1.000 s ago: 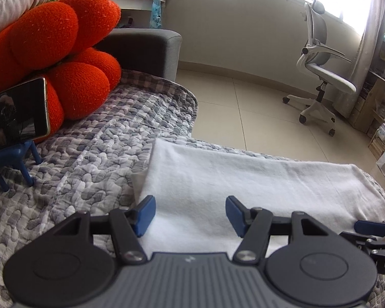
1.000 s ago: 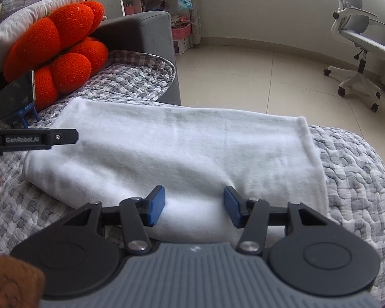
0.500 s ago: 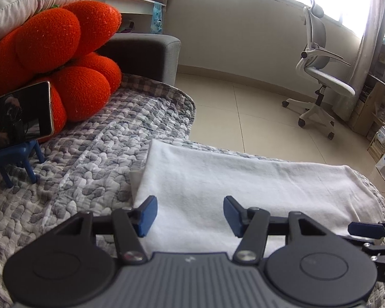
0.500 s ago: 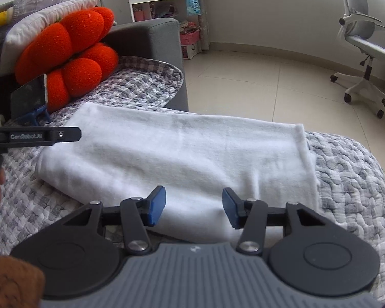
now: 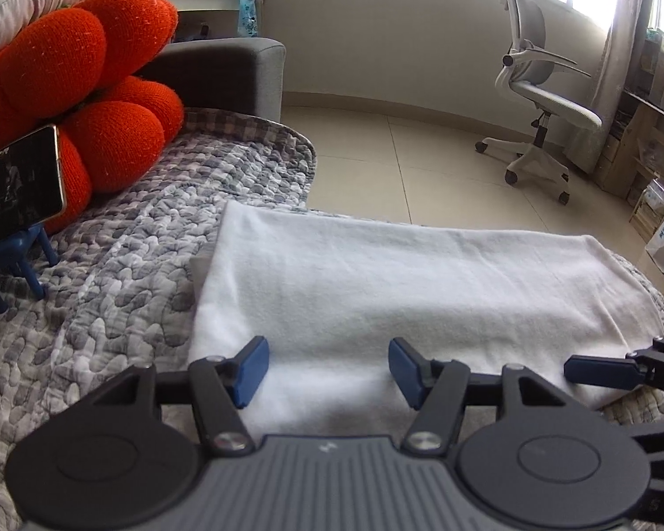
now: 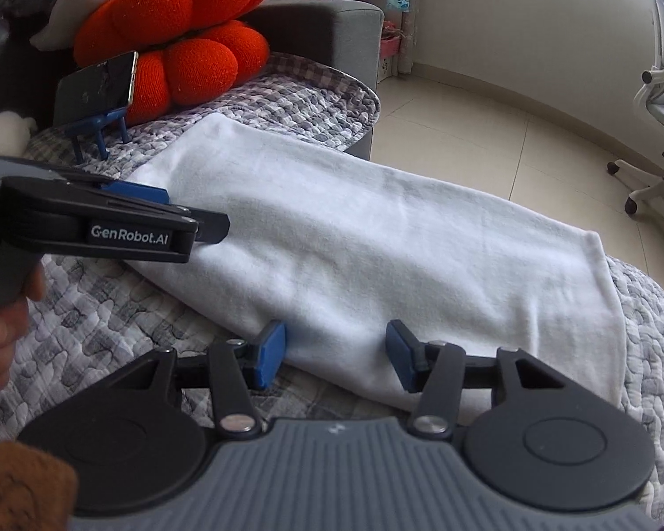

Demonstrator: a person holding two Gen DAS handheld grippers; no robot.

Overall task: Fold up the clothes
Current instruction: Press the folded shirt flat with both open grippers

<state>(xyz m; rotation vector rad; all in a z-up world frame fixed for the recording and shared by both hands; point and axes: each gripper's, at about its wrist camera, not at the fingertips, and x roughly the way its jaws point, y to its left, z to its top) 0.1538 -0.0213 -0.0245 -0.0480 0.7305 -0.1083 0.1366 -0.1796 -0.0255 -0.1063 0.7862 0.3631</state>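
Two claws agape: left claw (image 5: 327,367) opening, marked "GenRobot.AI"; right claw (image 6: 334,356) over white cloth (image 6: 376,239).

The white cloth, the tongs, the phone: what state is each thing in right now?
White cloth: folded into a long band, lying flat on the quilt.
Left tongs: opening, nothing gripped, over the cloth's near edge.
Right tongs: open, nothing gripped, over the cloth's near edge.
Phone: propped on a blue stand, screen dark.
Orange cushion: leaning behind the phone.
Office chair: unoccupied.
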